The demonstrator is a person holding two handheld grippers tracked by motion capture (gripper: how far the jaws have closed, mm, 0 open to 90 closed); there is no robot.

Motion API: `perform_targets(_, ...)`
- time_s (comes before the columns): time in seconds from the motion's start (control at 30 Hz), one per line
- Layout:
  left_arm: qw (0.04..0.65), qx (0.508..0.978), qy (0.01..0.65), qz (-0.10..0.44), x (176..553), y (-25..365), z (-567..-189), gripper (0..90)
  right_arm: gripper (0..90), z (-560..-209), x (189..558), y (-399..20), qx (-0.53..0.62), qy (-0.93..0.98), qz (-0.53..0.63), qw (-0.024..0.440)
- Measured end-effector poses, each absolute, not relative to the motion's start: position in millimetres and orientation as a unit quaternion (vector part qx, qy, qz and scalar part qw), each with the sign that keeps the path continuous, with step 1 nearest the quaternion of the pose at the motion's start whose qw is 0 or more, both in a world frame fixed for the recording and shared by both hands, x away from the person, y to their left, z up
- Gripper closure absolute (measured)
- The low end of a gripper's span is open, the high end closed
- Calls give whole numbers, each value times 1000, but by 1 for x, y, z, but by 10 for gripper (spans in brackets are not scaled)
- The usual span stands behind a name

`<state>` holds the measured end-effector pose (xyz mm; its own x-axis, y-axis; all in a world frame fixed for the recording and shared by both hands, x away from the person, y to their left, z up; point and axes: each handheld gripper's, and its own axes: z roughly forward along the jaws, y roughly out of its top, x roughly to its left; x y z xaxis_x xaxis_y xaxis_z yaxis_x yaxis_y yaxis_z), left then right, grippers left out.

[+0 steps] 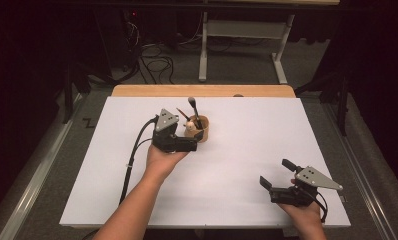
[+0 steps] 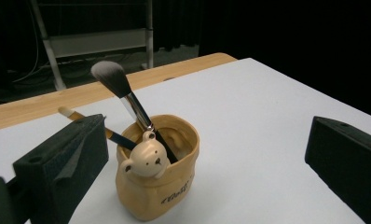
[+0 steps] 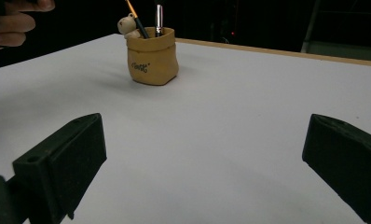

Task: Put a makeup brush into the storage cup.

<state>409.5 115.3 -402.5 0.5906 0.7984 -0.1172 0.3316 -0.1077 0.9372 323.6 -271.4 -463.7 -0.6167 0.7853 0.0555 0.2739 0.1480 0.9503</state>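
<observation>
On desk (image 1: 247, 150) mid-back, high view: bear pot (image 1: 199, 129) with makeup brush (image 1: 194, 111), left tongs (image 1: 196, 139) just beside; right tongs (image 1: 275, 174) well apart. Left gripper view: jaws wide, empty, pot between. Right gripper view: jaws spread, empty, pot far

I am working bare-armed; my left gripper (image 1: 201, 135) and right gripper (image 1: 276, 173) are showing black blocky bodies, grey three-cornered screwed plates, and trailing black cables.
</observation>
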Motion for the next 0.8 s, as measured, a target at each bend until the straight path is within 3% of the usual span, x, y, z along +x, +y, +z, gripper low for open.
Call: perform_targets(0.8, 539, 699, 413, 225, 342, 179, -424, 7, 4, -462, 324, -272, 365, 723, 534, 242)
